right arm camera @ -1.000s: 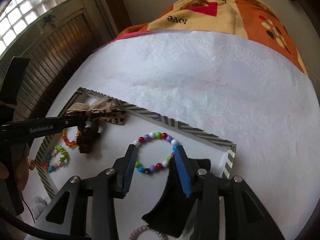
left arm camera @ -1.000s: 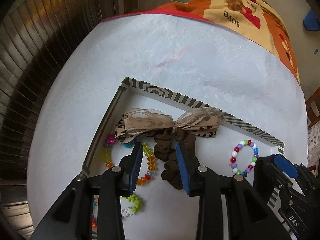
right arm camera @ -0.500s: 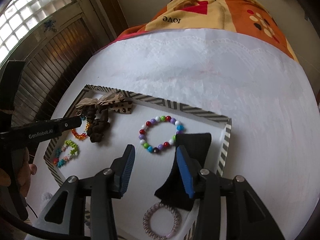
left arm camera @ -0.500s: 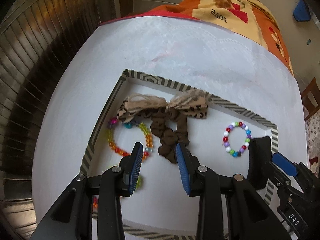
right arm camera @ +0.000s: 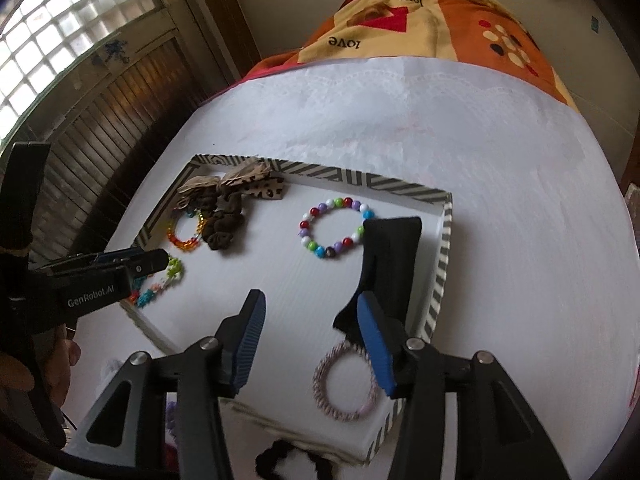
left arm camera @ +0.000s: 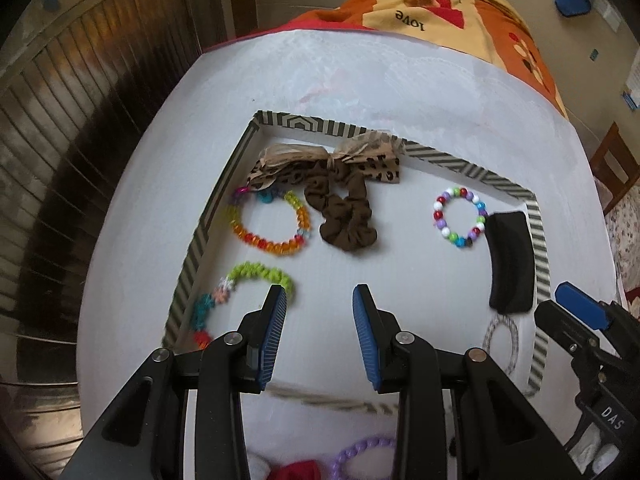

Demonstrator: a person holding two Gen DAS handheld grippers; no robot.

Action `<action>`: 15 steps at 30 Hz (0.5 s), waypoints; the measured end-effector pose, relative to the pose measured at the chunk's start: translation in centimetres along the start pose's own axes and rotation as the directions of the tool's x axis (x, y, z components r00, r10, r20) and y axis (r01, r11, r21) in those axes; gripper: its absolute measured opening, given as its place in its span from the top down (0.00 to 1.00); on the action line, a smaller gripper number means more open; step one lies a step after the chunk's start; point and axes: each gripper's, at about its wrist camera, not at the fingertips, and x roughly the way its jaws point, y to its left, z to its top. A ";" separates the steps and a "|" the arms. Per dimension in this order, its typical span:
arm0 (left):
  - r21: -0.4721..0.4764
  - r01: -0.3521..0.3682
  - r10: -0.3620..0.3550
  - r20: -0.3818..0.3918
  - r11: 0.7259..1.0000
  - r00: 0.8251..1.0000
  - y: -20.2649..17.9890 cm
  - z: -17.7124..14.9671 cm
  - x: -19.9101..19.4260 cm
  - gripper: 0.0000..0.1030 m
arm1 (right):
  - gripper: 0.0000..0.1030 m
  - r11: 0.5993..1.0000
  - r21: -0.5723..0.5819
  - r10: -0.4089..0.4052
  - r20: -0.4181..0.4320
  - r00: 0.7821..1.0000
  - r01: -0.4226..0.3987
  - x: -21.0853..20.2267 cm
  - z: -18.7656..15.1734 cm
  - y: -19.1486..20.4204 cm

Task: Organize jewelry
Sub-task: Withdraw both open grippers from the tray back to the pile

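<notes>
Left wrist view: your tray (left arm camera: pixel 536 240) holds most jewelry; purple bracelet (left arm camera: pixel 360 454) waits outside. Both jaws gape, holding nothing.

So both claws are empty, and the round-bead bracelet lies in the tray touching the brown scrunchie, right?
Not quite. The round-bead bracelet lies against the black pad, apart from the brown scrunchie, as the left wrist view shows. Both claws, left and right, are empty.

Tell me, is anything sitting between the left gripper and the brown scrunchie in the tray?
Nothing visible. The left gripper is open and empty, and only bare tray floor lies between it and the brown scrunchie.
</notes>
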 end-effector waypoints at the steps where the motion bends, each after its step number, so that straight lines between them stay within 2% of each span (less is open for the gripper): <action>1: 0.005 -0.007 0.007 0.006 1.000 1.000 0.0 -0.4 -0.4 0.86 | 0.51 1.000 0.000 -0.002 0.002 1.000 0.002 -0.3 -0.3 0.1; 15: 0.031 -0.014 0.014 0.020 0.999 1.000 0.5 -4.9 -3.4 0.86 | 0.49 0.999 0.037 -0.010 0.007 1.000 0.009 -3.0 -5.2 1.5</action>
